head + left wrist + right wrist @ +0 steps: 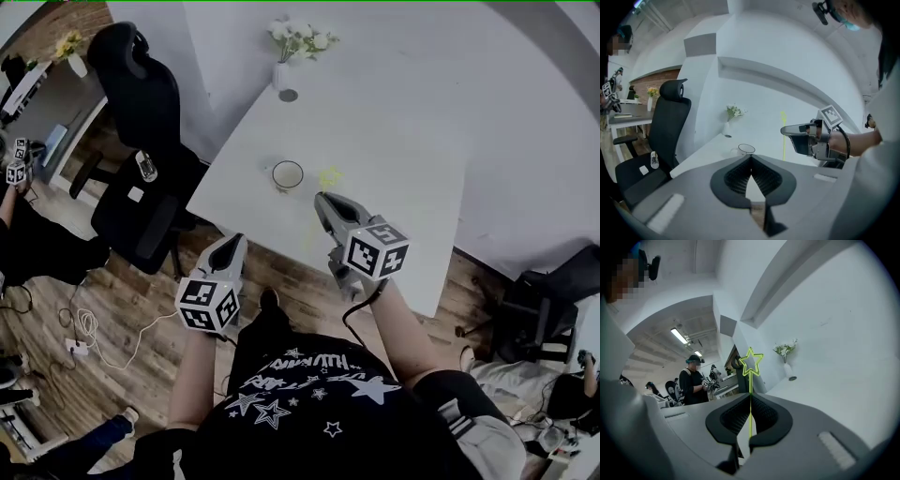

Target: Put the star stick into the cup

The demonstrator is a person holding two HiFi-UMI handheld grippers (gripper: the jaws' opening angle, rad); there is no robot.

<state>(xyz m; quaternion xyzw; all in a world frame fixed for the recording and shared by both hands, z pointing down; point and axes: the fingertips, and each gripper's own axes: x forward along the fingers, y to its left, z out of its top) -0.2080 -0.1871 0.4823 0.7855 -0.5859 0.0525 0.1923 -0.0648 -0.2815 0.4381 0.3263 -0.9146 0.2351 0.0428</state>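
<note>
A white-rimmed cup [287, 175] stands on the white table [394, 141], a short way in from its near edge. My right gripper [322, 199] is shut on a thin yellow-green star stick [329, 177], whose star end rises just right of the cup. In the right gripper view the stick [750, 380] passes up between the closed jaws of the right gripper [750, 397], star on top. My left gripper [234, 242] hangs off the table's near-left edge, shut and holding nothing. The left gripper view has the left gripper [750, 157] pointed at the cup [746, 149], with the stick [783, 136] to its right.
A white vase of flowers [281, 70] stands at the table's far corner by the wall. A black office chair [141, 141] sits left of the table on the wooden floor. A person [693, 380] holding other grippers stands in the background.
</note>
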